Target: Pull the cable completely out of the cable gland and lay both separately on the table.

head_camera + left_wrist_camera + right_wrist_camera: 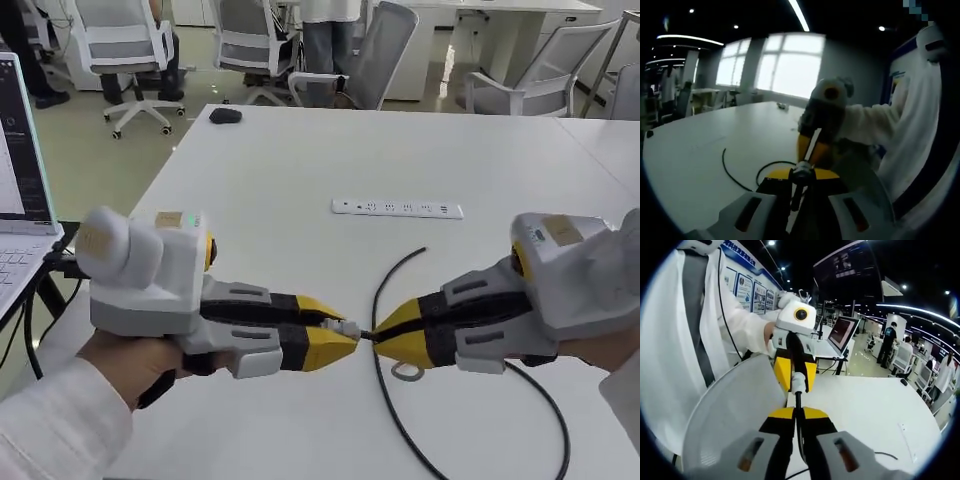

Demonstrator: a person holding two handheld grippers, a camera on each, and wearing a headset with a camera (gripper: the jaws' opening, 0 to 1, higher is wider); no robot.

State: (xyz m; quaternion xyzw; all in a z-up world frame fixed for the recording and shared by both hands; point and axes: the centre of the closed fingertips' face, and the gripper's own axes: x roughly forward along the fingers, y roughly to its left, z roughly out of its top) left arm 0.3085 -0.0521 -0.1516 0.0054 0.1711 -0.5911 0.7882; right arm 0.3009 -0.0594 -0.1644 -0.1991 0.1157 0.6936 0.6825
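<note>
L gripper (338,342) was clamped on the cable gland (346,327), held just above the counter (290,180). Gland's long axis ran left-right w/ its mouth toward the R gripper (383,338), which was pinched shut on the black cable (377,290) right beside the gland. Risk, prob: pads could slip along the smooth jacket if the seal bit, or a skewed pull could twist the gland out of L's tips.
</note>
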